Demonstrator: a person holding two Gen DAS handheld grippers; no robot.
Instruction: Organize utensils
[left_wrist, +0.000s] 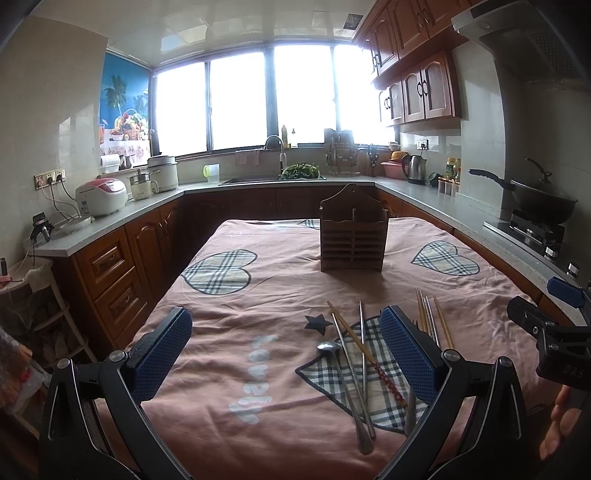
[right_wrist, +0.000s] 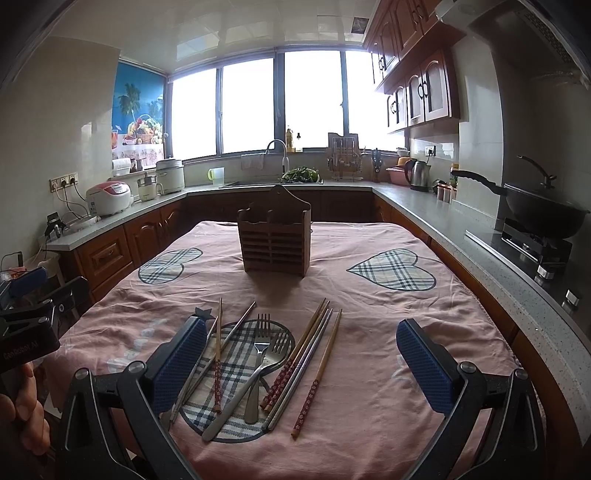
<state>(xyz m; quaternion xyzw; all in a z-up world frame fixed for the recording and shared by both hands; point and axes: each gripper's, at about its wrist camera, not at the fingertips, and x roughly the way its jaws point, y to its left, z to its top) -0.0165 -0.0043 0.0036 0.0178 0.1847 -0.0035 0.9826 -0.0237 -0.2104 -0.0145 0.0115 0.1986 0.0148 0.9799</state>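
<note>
A brown slatted wooden utensil holder (left_wrist: 353, 236) (right_wrist: 274, 240) stands upright at the far middle of the table. Several utensils lie loose on a plaid heart patch near me: a steel spoon (left_wrist: 345, 384), forks (right_wrist: 261, 354), wooden and steel chopsticks (right_wrist: 317, 369) (left_wrist: 436, 321). My left gripper (left_wrist: 286, 354) is open and empty, hovering above the cloth just left of the utensils. My right gripper (right_wrist: 301, 365) is open and empty, its fingers straddling the pile from above.
A pink tablecloth (right_wrist: 369, 325) with plaid hearts covers the table. Kitchen counters surround it: rice cooker (left_wrist: 101, 195) on the left, sink (left_wrist: 273, 179) at the back, wok on a stove (right_wrist: 543, 214) on the right.
</note>
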